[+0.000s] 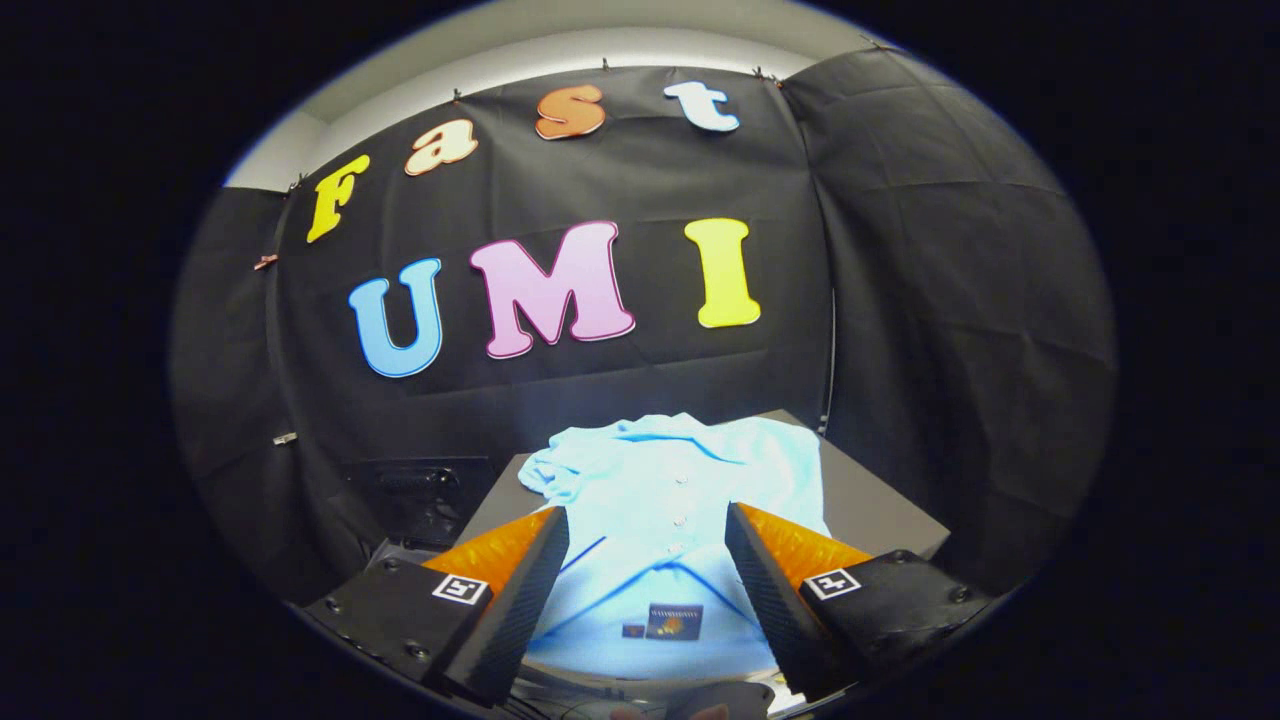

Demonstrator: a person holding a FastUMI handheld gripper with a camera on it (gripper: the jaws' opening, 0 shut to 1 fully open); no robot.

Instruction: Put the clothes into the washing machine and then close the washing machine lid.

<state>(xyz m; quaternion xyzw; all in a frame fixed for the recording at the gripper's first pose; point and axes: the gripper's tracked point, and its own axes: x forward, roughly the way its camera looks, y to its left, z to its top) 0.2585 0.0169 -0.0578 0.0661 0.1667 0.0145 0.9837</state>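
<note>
A light blue button-up shirt lies spread flat on a grey table, collar end nearest me, with a small dark label at the neck. My gripper hovers over the collar part of the shirt. Its two orange-and-black fingers are wide apart, one over each side of the button placket, and hold nothing. A dark box-like object sits lower down, beside the table on the side of the near finger; I cannot tell what it is.
Black cloth walls close in the booth behind the table and on both sides. The table's far corner lies just beyond the shirt. A bare strip of grey tabletop runs beside the shirt.
</note>
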